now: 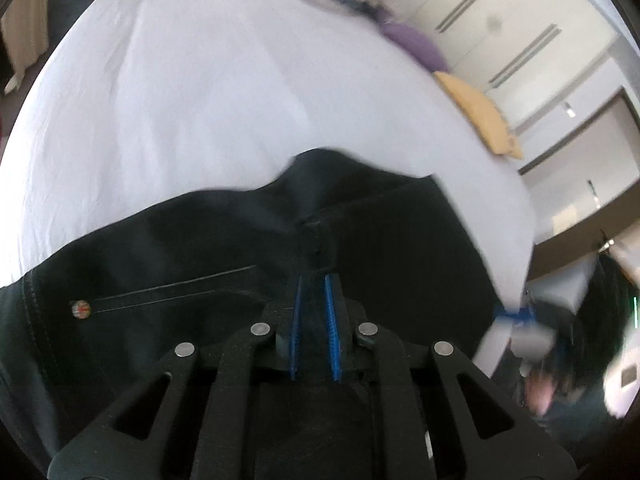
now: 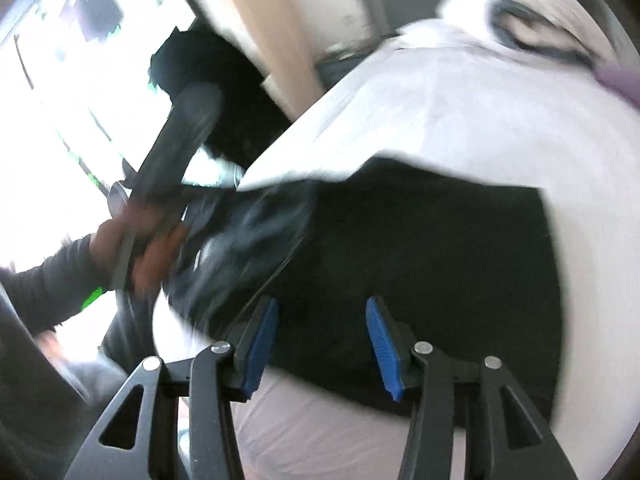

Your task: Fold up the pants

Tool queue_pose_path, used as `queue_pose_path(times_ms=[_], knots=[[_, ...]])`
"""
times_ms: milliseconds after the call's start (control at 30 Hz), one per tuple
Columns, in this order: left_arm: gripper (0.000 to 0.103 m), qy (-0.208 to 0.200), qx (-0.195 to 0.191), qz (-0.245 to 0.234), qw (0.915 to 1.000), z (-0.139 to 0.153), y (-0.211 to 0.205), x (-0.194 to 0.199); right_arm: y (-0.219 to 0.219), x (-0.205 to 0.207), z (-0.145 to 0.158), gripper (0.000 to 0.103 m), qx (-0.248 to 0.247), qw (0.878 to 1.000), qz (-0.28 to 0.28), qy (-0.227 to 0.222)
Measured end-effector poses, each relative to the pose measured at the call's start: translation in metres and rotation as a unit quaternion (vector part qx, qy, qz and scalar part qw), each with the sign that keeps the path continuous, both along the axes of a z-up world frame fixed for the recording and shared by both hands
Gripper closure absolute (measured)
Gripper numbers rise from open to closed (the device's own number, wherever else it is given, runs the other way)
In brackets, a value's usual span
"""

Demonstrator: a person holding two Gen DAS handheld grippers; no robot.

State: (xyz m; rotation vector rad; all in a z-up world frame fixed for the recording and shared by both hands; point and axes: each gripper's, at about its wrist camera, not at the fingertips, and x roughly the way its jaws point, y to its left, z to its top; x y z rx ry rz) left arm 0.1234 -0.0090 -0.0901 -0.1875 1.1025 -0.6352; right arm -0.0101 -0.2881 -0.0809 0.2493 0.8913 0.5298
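This is a bedroom, in a home or a hotel room. A wide bed (image 1: 200,100) under a white sheet fills most of both views. At its far right edge lie a purple pillow (image 1: 416,46) and a yellow pillow (image 1: 480,114), with more bedding bunched beyond them. Pale panelled walls (image 1: 520,20) with a dark-framed doorway (image 1: 580,136) stand to the right. A tan curtain (image 2: 256,20) hangs beside a bright window (image 2: 60,80).

Pants (image 1: 200,248): plain black, one small multicoloured button (image 1: 81,309). Bed sheet (image 1: 192,100): plain white. Pillows at the bed's far edge: one purple (image 1: 416,46), one yellow-orange (image 1: 480,112). Left gripper (image 1: 314,280) and right gripper (image 2: 322,308): black frames, blue ribbed pads. Person's sleeve (image 2: 52,276): dark grey.
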Motion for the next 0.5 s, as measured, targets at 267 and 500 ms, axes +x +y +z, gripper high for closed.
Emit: queue_pose_path(times_ms=[267,500], knots=[[0.093,0.026,0.039,-0.008,0.9989,-0.034,-0.053,-0.013,-0.091,0.116,-0.047,0.051,0.207,0.970,0.004,0.124],[0.093,0.022,0.059,-0.012,0.9979,-0.046,-0.061,-0.014,-0.091,0.127,-0.098,0.059,0.209,0.959,-0.005,0.192]])
